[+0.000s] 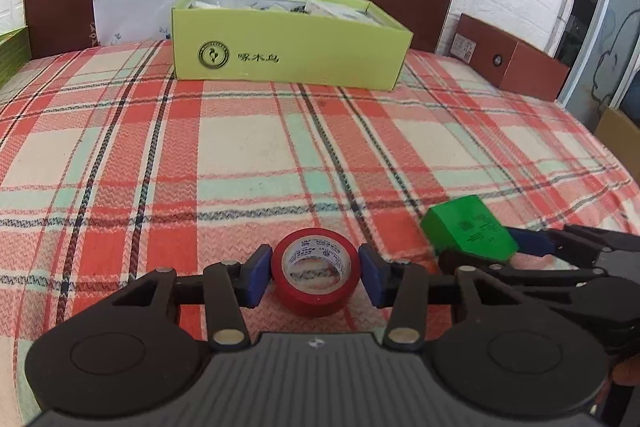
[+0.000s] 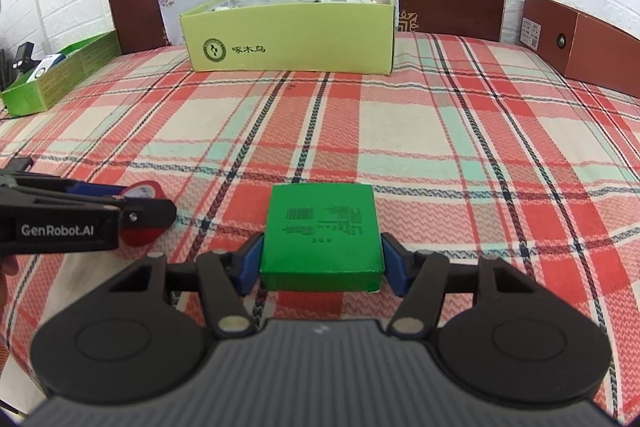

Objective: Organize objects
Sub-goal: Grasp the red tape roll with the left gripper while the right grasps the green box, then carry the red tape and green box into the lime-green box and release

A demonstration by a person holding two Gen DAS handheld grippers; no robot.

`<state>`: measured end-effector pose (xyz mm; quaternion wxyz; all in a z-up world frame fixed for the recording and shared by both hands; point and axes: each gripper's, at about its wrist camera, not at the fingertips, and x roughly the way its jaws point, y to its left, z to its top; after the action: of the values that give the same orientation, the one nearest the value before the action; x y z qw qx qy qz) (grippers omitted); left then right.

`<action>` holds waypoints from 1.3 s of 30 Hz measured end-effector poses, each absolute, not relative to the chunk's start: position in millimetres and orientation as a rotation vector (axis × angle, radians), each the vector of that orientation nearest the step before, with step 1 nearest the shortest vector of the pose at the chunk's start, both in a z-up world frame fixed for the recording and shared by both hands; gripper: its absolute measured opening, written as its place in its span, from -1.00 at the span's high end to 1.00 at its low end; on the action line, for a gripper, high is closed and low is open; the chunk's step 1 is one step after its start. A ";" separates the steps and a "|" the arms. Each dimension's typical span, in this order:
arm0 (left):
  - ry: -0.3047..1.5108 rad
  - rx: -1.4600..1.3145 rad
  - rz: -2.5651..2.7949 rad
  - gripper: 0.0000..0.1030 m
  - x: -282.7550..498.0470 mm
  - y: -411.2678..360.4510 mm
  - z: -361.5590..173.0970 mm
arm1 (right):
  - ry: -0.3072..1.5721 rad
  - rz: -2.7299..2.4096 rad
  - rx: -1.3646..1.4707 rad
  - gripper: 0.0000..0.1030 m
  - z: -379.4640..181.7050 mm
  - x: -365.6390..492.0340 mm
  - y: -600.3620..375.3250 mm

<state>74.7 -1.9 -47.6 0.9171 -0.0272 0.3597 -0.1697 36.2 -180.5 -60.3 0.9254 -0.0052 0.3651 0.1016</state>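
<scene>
A red tape roll (image 1: 316, 297) lies flat on the plaid bedspread (image 1: 240, 147). My left gripper (image 1: 316, 267) is closed around it, one blue pad pressed against each side. A flat green box (image 2: 322, 239) with dark print on its lid rests on the cloth. My right gripper (image 2: 322, 259) has a blue pad against each of the box's side walls. The two grippers sit side by side, left gripper (image 2: 136, 211) to the left, with the tape roll (image 2: 142, 189) partly hidden behind its fingers. The green box (image 1: 468, 227) shows at the right of the left wrist view.
An open yellow-green cardboard box (image 2: 292, 43) with packets inside stands at the far end, before the floral bag and brown headboard. A long green tray (image 2: 60, 75) lies at the far left. A brown box (image 2: 580, 43) sits at the far right edge.
</scene>
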 end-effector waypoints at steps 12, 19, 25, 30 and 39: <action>0.519 -0.108 -0.396 0.04 119.9 0.8 44.5 | 0.567 0.288 -0.039 -0.15 -5.6 83.9 -173.8; 0.427 -0.091 -0.351 0.04 181.3 -9.6 81.3 | 0.460 0.291 -0.054 -0.15 27.7 140.8 -156.6; 0.451 -0.139 -0.334 0.04 252.2 -9.6 84.5 | 0.412 0.279 -0.094 -0.15 40.4 199.9 -135.4; 0.464 -0.132 -0.306 0.04 298.5 -13.3 70.0 | 0.402 0.259 -0.128 -0.15 32.0 252.9 -136.2; 0.430 -0.182 -0.271 -0.59 311.2 5.7 41.5 | 0.441 0.319 -0.190 -0.69 -11.6 296.3 -117.8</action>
<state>311.2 5.7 41.5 0.9638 -0.0900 0.2123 -0.1339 296.3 -117.8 -11.6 0.9587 -0.0938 0.2177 0.1573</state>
